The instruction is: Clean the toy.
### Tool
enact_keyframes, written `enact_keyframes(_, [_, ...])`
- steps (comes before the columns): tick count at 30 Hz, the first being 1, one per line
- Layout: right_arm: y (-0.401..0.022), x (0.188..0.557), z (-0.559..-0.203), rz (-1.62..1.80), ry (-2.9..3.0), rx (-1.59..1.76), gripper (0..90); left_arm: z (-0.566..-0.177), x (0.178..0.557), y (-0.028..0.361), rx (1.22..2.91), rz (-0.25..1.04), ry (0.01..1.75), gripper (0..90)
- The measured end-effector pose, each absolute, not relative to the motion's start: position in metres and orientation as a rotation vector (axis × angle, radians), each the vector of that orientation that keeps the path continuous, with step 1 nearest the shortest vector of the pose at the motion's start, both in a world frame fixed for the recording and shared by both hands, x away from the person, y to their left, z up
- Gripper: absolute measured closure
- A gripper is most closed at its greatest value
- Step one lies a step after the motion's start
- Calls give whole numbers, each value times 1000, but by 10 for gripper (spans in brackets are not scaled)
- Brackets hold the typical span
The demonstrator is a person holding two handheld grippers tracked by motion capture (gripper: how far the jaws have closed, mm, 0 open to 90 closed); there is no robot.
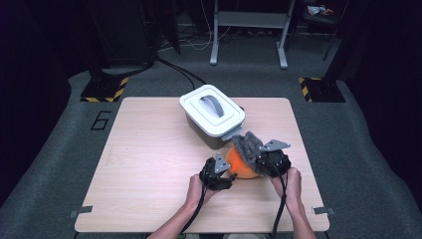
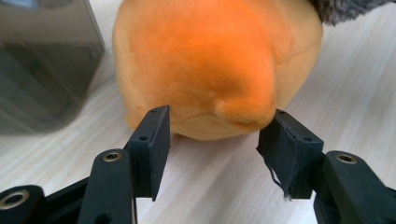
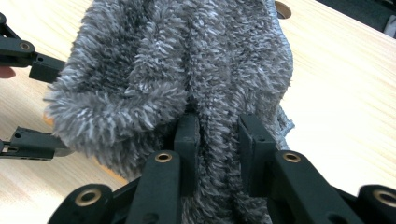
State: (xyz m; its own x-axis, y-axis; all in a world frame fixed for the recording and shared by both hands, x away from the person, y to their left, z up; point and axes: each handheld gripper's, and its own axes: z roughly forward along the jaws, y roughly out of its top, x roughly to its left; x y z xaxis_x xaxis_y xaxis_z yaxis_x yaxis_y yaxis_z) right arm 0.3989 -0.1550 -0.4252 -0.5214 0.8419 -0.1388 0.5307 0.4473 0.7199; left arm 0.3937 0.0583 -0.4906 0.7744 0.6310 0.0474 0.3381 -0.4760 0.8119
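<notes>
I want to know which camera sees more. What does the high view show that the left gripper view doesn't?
High view alone: the box's white lid, the right gripper shut on the grey fluffy part, both hands and the floor. Left gripper view alone: close up, the left gripper stands open, its pads off the toy's orange nub. Both: the orange toy, the box and the table.

The round orange plush toy [image 1: 242, 166] lies on the light wooden table [image 1: 149, 164], just in front of the lidded grey plastic box [image 1: 213, 115]. A shaggy grey cloth [image 1: 247, 145] drapes over the toy's right side. The left gripper [image 1: 222, 174] sits left of the toy, the right gripper [image 1: 264, 162] right of it.
</notes>
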Motion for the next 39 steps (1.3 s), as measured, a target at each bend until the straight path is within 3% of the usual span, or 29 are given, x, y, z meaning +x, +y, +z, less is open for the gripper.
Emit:
enact_keyframes(4, [-155,399,-425,855,2213,1157,716,-491,393,53,2115,489,696,463])
enact_keyframes(9, [-156,397,-425,860,2200,1157,716,-491,392,50,2103,483,684,678])
enact_keyframes(12, [-159,394,-423,867,2190,1140,716,-487,392,50,2106,461,688,751])
enact_keyframes(22, [-152,377,-406,932,2195,1056,715,-473,394,52,2061,323,749,779])
enact_keyframes(29, [-137,381,-411,886,2208,1032,718,-472,395,52,2056,303,766,779])
enact_keyframes(39, [-152,389,-418,874,2197,1086,717,-475,400,55,2045,273,801,778])
